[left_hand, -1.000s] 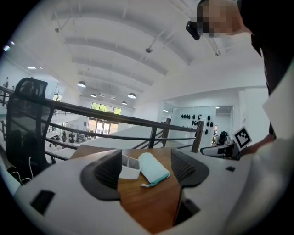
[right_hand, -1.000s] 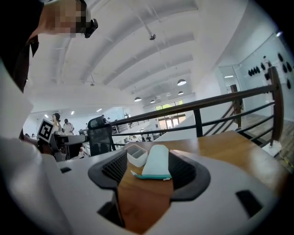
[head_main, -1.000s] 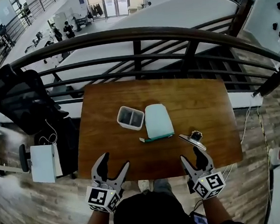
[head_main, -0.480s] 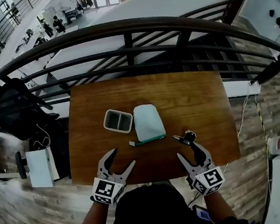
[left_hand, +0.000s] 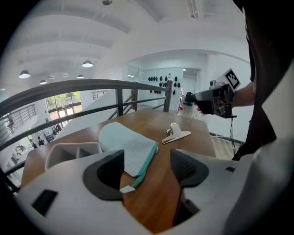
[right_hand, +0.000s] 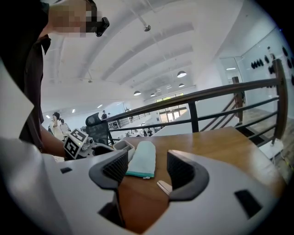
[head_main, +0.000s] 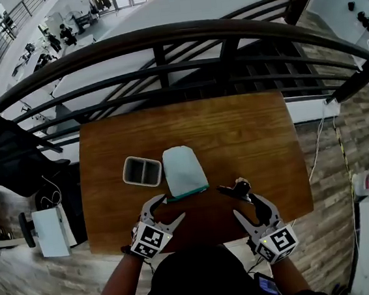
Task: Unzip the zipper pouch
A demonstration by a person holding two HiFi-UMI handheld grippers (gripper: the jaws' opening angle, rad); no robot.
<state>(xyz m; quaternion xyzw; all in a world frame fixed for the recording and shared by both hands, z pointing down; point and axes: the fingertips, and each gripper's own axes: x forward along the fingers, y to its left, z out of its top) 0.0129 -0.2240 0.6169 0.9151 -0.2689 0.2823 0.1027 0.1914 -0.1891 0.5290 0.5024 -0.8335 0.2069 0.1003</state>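
The zipper pouch (head_main: pixel 183 168), pale mint fabric and roughly rectangular, lies flat on the wooden worktop (head_main: pixel 248 130), left of its middle and towards the near edge. Its teal zipper (head_main: pixel 189 193) runs along the near side and looks closed, with a small white pull tab (left_hand: pixel 127 189) at the left end.

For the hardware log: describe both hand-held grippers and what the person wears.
The left gripper and right gripper have pale grey plastic bodies with two curved jaws lined by black ribbed pads. Each carries a white cube printed with black square markers. The person wears a dark top.
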